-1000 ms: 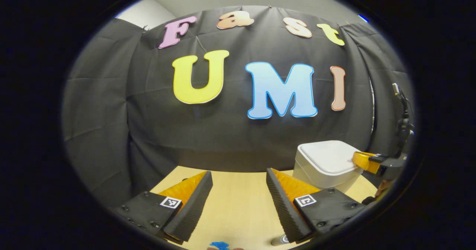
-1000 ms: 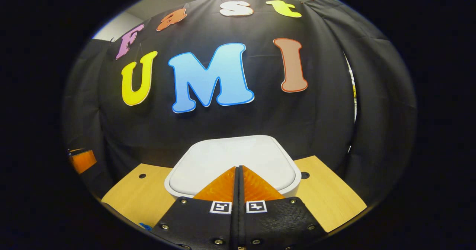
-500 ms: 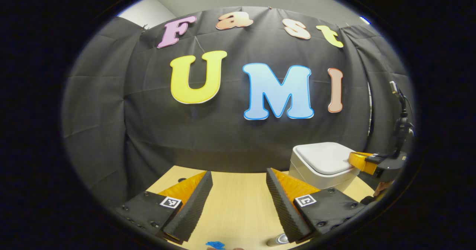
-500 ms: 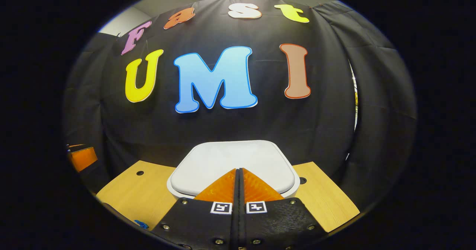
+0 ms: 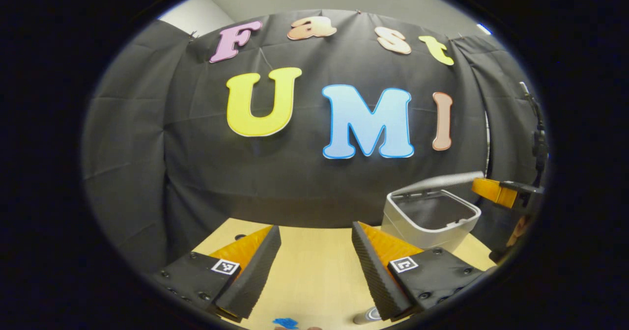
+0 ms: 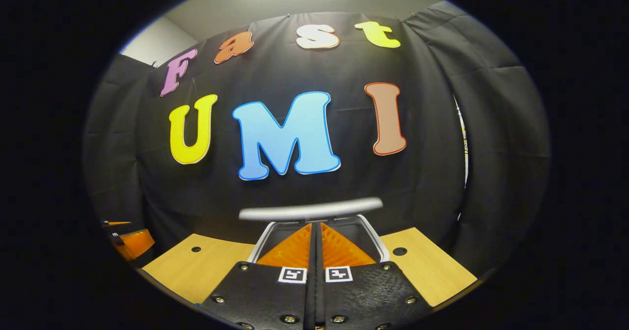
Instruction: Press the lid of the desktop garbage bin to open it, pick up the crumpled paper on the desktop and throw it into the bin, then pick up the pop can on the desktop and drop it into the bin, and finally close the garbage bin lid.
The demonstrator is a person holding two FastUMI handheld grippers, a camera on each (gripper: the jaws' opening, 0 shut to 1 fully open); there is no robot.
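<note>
On the pale wooden worktop (image 5: 314,271), a small blue scrap (image 5: 285,322) and the top of a pop can (image 5: 366,316) lie near the left gripper (image 5: 316,251), whose jaws stand wide and hold nothing. The white garbage bin (image 5: 428,218) sits far right, its lid (image 5: 437,181) tipped up and its inside bare. The right gripper (image 6: 316,244) hovers over the bin's opening, jaws pressed together.

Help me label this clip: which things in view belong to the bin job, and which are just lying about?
Job things:
white plastic desktop bin
its raised grey lid
silvery pop can
left gripper
right gripper

Lying about:
small blue scrap
light wooden tabletop
</note>
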